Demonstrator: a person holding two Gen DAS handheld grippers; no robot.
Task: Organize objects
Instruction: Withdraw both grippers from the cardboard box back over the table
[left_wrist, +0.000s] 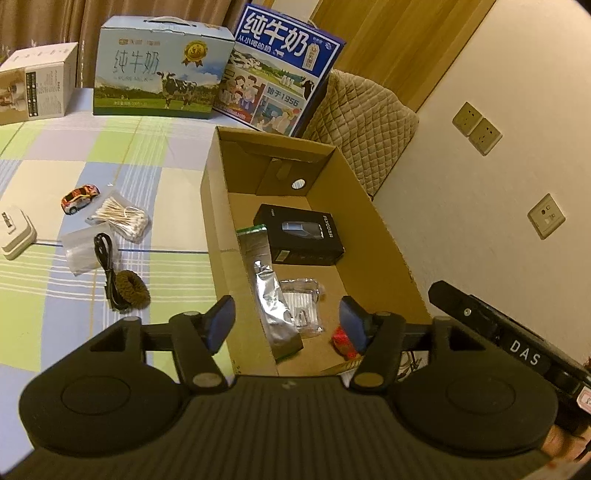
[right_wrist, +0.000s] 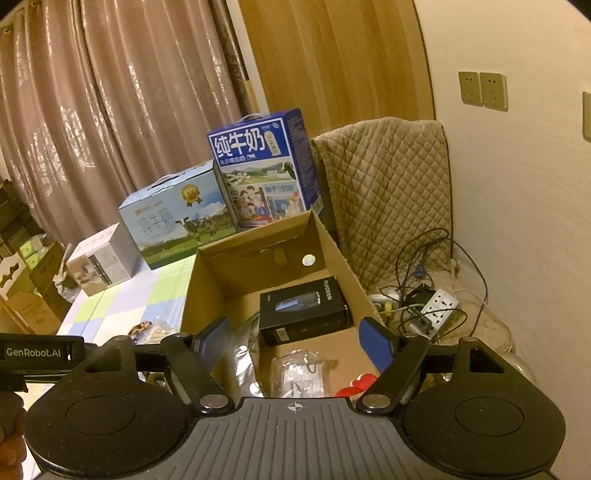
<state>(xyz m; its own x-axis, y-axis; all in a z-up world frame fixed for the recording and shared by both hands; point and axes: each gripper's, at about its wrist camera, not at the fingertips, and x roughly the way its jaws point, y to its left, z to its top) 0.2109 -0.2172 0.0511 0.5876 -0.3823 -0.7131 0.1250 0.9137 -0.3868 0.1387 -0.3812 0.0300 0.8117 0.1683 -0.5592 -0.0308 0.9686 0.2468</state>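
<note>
An open cardboard box (left_wrist: 216, 206) (right_wrist: 207, 280) stands on the checked bedspread. Inside lie a black product box (left_wrist: 301, 234) (right_wrist: 303, 310), a silver foil pouch (left_wrist: 271, 295), a clear packet (left_wrist: 304, 308) (right_wrist: 299, 373) and a red item (left_wrist: 341, 341) (right_wrist: 360, 384). My left gripper (left_wrist: 288, 323) is open and empty above the box's near end. My right gripper (right_wrist: 293, 350) is open and empty over the same end. Left of the box lie a toy car (left_wrist: 79, 197), a cotton swab bag (left_wrist: 120, 216), a clear bag (left_wrist: 83, 251), a black cable (left_wrist: 107, 266) and a brown hair tie (left_wrist: 131, 288).
A white case (left_wrist: 14, 234) lies at the left edge. Two milk cartons (left_wrist: 162, 70) (left_wrist: 277, 74) and a white box (left_wrist: 35, 81) stand at the back. A quilted cover (right_wrist: 384, 192) and a power strip with cables (right_wrist: 436, 306) are to the right by the wall.
</note>
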